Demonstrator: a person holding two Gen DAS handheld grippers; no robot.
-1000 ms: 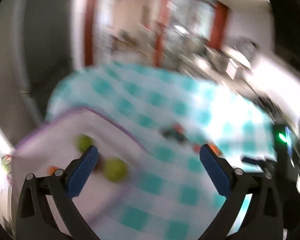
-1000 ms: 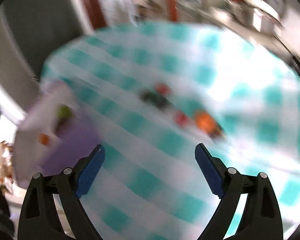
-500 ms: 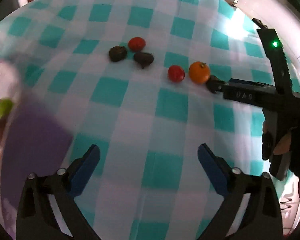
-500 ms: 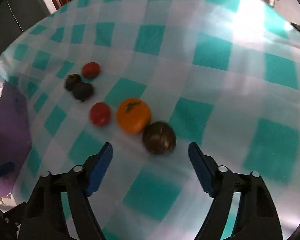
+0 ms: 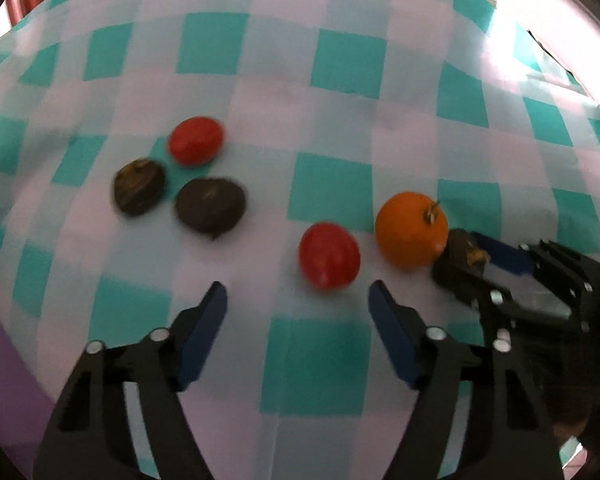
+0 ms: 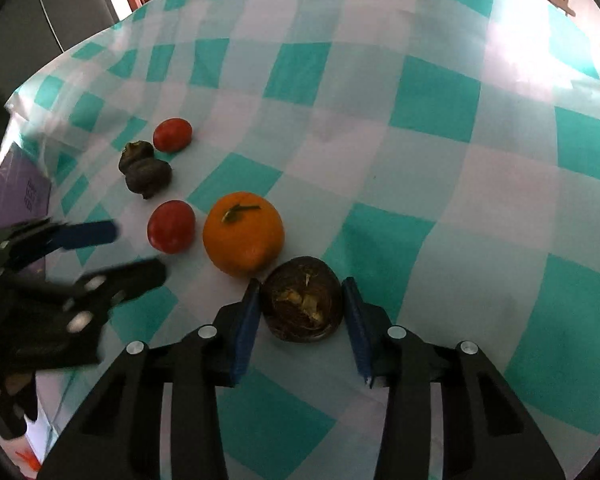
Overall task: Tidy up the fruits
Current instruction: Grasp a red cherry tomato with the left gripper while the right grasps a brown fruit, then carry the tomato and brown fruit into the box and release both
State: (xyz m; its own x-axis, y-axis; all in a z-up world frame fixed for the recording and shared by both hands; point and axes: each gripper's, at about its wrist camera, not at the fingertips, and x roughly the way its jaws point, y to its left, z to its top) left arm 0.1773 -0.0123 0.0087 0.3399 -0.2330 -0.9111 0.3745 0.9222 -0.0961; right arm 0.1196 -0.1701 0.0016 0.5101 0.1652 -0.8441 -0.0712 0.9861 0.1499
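Fruit lies scattered on a teal-and-white checked tablecloth (image 6: pixel 436 92). Nearest the right gripper (image 6: pixel 302 312) sits a dark brown fruit (image 6: pixel 302 304), flanked by both blue pads; the jaws have just been closing around it, and the left pad looks to be touching its side, though whether the right pad has met it I cannot tell. Just beyond, nearly touching it, is an orange (image 6: pixel 241 232), with a red tomato (image 6: pixel 171 226) beside that. Farther off — two more dark fruits (image 5: pixel 209 206) and a second tomato (image 5: pixel 195 140). The left gripper (image 5: pixel 297 300) hovers before the near tomato, jaws just closing yet gripping nothing.
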